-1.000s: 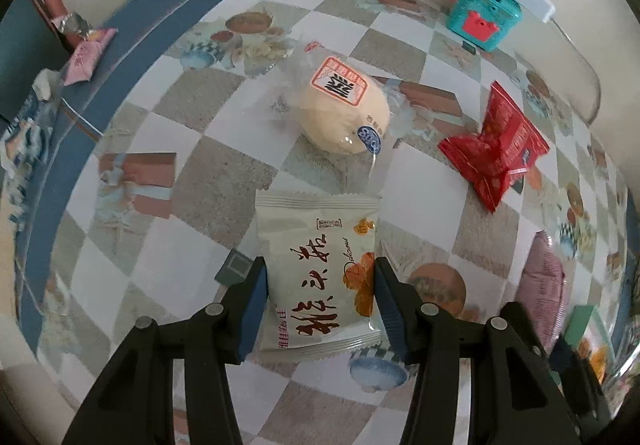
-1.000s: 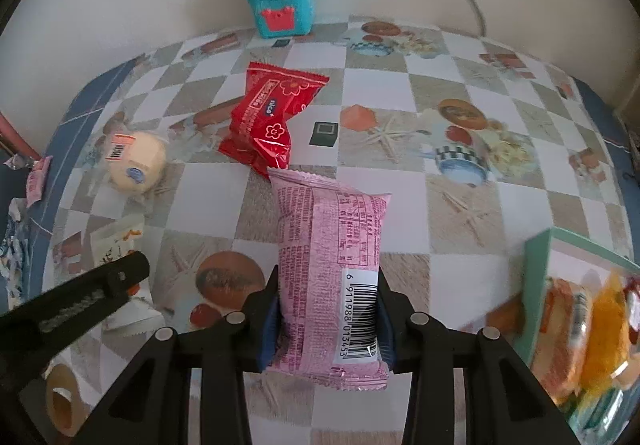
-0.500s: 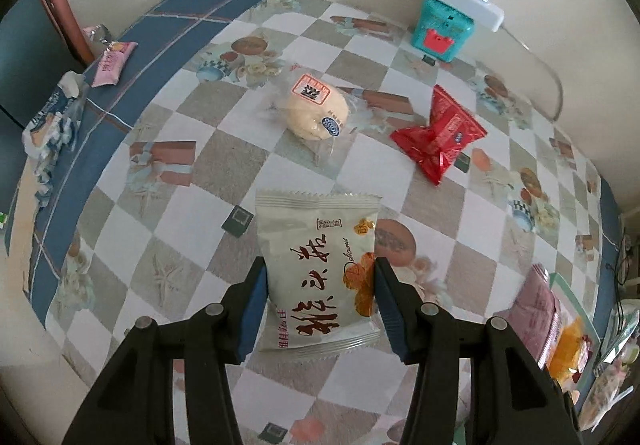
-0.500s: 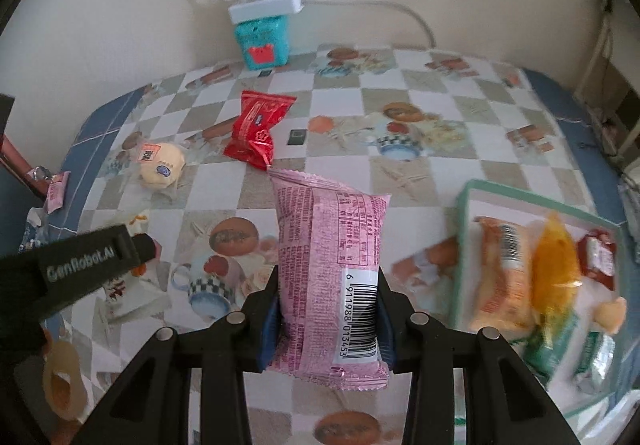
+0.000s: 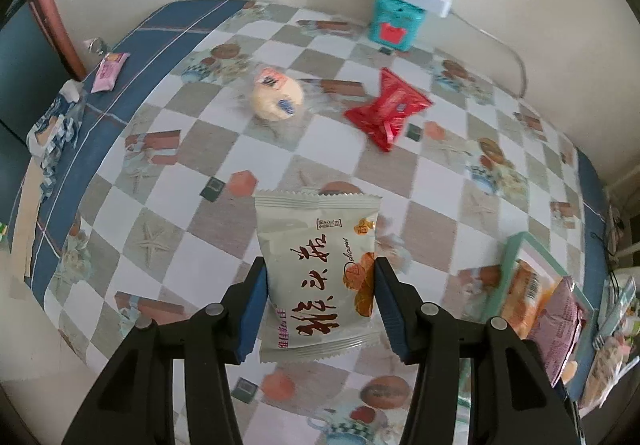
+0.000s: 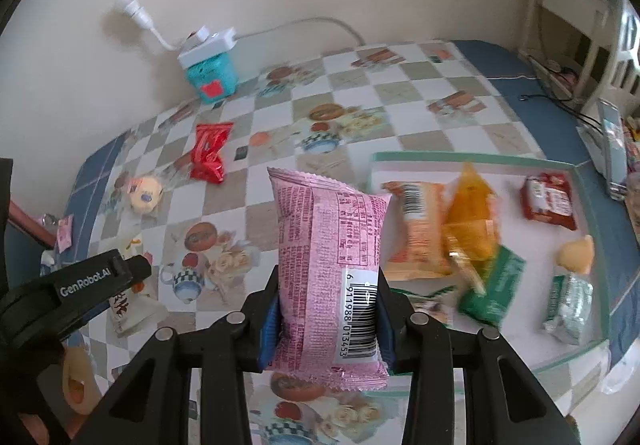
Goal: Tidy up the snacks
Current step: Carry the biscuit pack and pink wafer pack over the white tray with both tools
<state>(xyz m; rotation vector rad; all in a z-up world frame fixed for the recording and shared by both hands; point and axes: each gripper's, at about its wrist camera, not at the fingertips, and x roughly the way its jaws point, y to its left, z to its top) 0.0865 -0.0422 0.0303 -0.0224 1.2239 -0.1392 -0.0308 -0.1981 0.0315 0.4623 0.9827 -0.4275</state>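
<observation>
I see a matt cream plastic snack packet (image 5: 318, 277) between matt black plastic fingers (image 5: 236, 309). The crinkled pink foil packet (image 6: 330, 273) looks faintly shiny. At upper right, a glossy red wrapper (image 5: 388, 109) lies on smooth checked oilcloth (image 5: 440, 181).

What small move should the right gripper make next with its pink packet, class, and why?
Probably carry it rightward and lower it over the tray. The right gripper is shut on the pink packet, held above the table beside the tray, where other snacks already lie.
</observation>
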